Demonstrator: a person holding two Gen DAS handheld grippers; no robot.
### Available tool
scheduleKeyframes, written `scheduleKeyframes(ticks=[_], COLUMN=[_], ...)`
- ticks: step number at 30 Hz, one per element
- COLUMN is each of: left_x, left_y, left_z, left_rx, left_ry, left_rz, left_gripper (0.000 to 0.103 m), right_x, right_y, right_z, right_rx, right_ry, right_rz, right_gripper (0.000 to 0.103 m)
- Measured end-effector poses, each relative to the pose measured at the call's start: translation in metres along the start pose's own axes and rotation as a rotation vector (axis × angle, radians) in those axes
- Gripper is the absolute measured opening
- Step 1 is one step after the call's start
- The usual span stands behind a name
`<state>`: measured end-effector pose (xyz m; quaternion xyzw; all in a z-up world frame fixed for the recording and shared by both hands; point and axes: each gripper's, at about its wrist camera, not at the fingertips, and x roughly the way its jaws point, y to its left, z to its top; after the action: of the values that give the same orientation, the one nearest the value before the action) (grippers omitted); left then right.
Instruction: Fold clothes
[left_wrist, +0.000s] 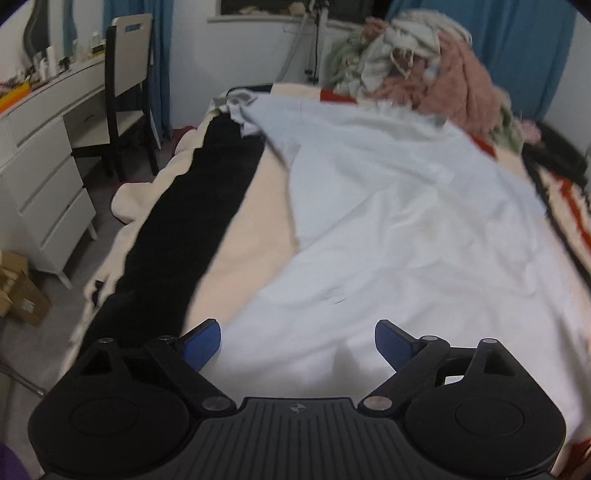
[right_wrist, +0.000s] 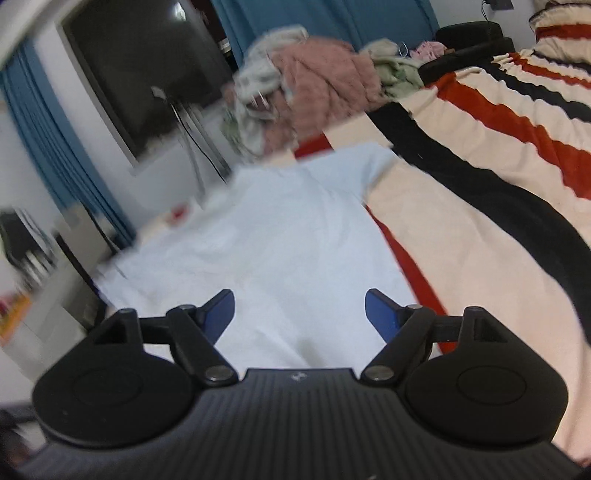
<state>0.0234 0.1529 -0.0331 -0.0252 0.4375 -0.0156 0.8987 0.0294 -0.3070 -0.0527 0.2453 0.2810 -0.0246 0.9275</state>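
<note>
A pale blue T-shirt (left_wrist: 388, 206) is lying spread flat on the bed's striped blanket (right_wrist: 480, 206), with its hem toward the near edge and its collar toward the far edge. The left gripper (left_wrist: 297, 341) is hovering over the shirt's lower part with its jaws standing wide apart and nothing between the blue pads (left_wrist: 205, 341). The right gripper (right_wrist: 299, 314) is likewise hanging above the shirt, jaws spread and empty. A heap of unfolded clothes (left_wrist: 413, 62) is sitting at the bed's far edge. A black stripe (left_wrist: 192, 225) is running along the blanket's left edge.
</note>
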Motion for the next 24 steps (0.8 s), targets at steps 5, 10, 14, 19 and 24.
scheduleKeyframes(ticks=[5,10,14,19,24], left_x=[0.017,0.021,0.015,0.003,-0.02], left_y=[0.012,0.025,0.032,0.022,0.02], left_z=[-0.008,-0.017,-0.02,-0.024,-0.021], left_rx=[0.064,0.099,0.095,0.119,0.101], left_ry=[0.09,0.116,0.16,0.292,0.247], left_rz=[0.012,0.042,-0.047,-0.123,-0.139], left_gripper=[0.08,0.068,0.035,0.004,0.008], right_x=[0.003,0.002,0.001,-0.006,-0.015], right_y=[-0.012,-0.014,-0.012,-0.01,-0.004], right_z=[-0.002,-0.007,-0.01,-0.013,-0.013], right_rx=[0.061,0.077,0.073,0.05,0.031], right_ry=[0.06,0.078,0.077,0.076,0.053], right_rz=[0.04,0.051,0.051,0.053,0.051], right_gripper=[0.08,0.08,0.08,0.08,0.08])
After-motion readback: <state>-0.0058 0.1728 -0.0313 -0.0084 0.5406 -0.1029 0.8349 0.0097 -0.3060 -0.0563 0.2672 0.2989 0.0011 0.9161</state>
